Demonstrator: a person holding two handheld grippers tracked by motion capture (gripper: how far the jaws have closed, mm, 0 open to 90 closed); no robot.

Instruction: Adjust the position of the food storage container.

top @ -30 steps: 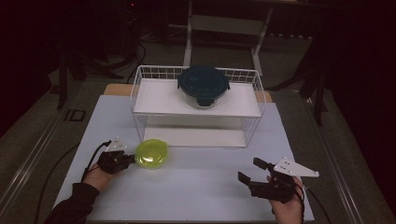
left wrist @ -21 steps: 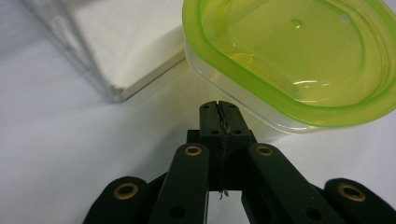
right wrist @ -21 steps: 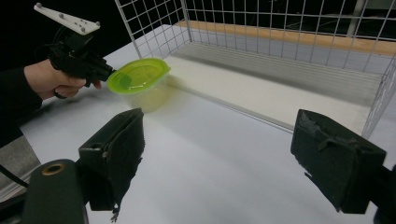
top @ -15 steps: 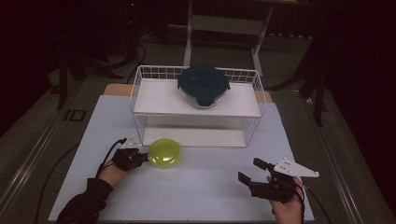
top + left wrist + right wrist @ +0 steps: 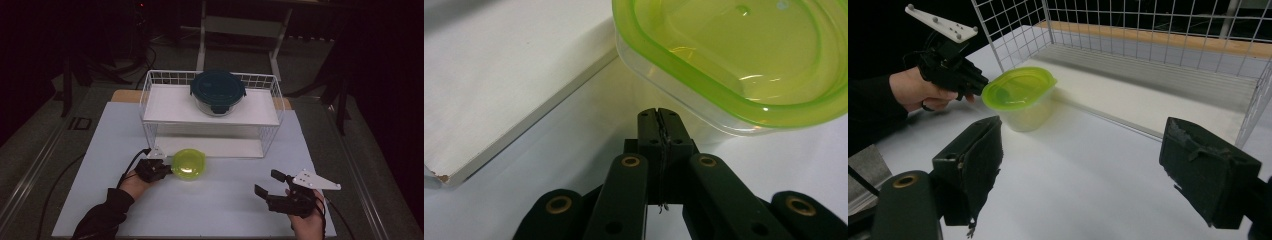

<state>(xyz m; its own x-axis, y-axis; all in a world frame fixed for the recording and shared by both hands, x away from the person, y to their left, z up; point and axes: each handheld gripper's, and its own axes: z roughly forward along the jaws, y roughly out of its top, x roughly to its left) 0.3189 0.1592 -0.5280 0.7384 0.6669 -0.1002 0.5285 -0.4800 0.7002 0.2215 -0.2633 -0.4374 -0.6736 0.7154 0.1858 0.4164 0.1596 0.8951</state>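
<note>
A clear container with a lime-green lid [image 5: 188, 163] stands on the white table in front of the wire rack; it shows close up as the lidded container [image 5: 744, 65] and farther off as the green-lidded container [image 5: 1020, 97]. My left gripper [image 5: 167, 171] is shut, its jaws pressed together with nothing between them. The left gripper's tip [image 5: 658, 112] sits right at the container's side wall, below the lid rim. The left gripper [image 5: 982, 87] is held level by a hand. My right gripper [image 5: 267, 182] rests open near the front right; its jaws [image 5: 1085, 150] stand wide with nothing between them.
A white wire rack [image 5: 150, 100] stands at the back of the table, with a teal-lidded glass container [image 5: 217, 90] on its upper shelf. Its lower white board [image 5: 499, 90] lies just beyond the green container. The table's front edge is near both hands.
My left gripper has moved to the right, and the green-lidded container has slid right along with it, ending up in front of the rack. The right gripper has stayed put.
</note>
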